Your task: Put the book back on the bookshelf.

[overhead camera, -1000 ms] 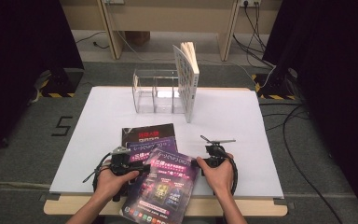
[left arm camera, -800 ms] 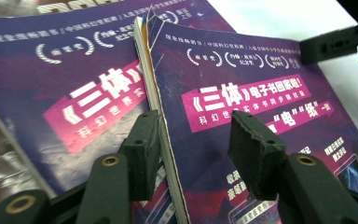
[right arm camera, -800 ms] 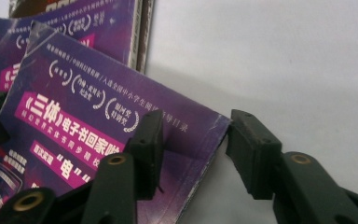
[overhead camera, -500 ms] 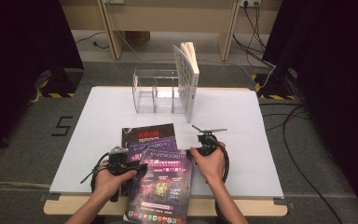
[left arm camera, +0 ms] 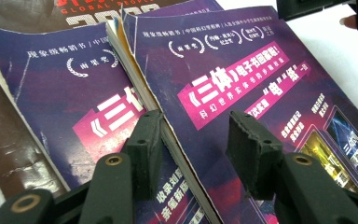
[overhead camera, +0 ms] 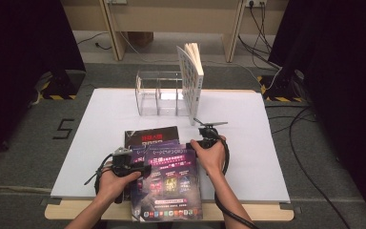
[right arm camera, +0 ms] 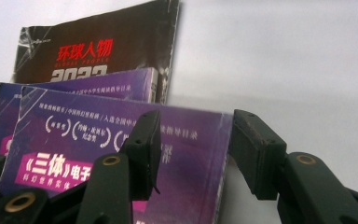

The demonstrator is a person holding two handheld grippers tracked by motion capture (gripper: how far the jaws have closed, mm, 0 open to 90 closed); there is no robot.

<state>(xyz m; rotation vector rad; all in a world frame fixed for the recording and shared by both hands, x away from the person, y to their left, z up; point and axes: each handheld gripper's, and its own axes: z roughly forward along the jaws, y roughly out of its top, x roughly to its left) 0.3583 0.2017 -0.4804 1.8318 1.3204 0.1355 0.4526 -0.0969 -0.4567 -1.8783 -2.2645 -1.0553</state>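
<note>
Books lie stacked at the near edge of the white bench [overhead camera: 100,114]: two purple glossy paperbacks and, beneath them, one dark brown magazine with red lettering [overhead camera: 150,135]. The top purple paperback [overhead camera: 169,183] overhangs the bench's near edge and lies slightly askew over the second purple paperback [left arm camera: 51,98], whose cover shows at its left side.

The left gripper [overhead camera: 145,171] sits low at the top book's left edge, held from behind by the person's left hand [overhead camera: 112,183]; its fingers [left arm camera: 144,144] stand apart astride that edge, pads not pressing it.

The right gripper [overhead camera: 195,143] is at the top book's far right corner, the right hand [overhead camera: 212,155] wrapped around it; its fingers [right arm camera: 254,149] have just been opening and stand wide, the book's corner between them, unclamped.

Farther off stands one clear acrylic divided rack [overhead camera: 159,93], with one white patterned book [overhead camera: 193,78] upright at its right end.
</note>
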